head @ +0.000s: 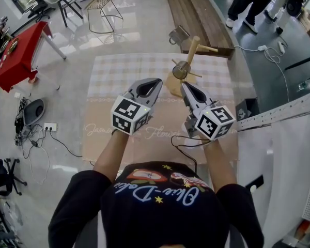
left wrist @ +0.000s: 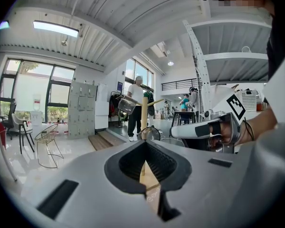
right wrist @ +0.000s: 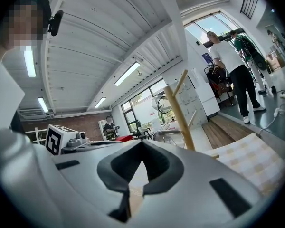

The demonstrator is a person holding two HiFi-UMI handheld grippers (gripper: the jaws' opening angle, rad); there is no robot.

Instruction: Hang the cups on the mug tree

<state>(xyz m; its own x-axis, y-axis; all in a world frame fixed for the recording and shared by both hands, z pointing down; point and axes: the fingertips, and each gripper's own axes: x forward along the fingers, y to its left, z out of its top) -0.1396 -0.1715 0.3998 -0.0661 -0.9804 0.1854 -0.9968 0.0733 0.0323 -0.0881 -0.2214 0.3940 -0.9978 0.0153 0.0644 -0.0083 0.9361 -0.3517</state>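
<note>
The left tongs (head: 156, 81) hover over the checked table (head: 113, 71), pressed together with nothing between them. Beyond their tips, toward the table's far edge, stands the wooden mug tree (head: 192, 50). Two metal cups hang on it: the upper cup (head: 179, 35) on a peg at the tree's left side, and the lower cup (head: 182, 70) nearer the base. The right tongs (head: 186, 87) are level beside the left pair, also pressed together and empty, their tips near the tree's base.
</note>
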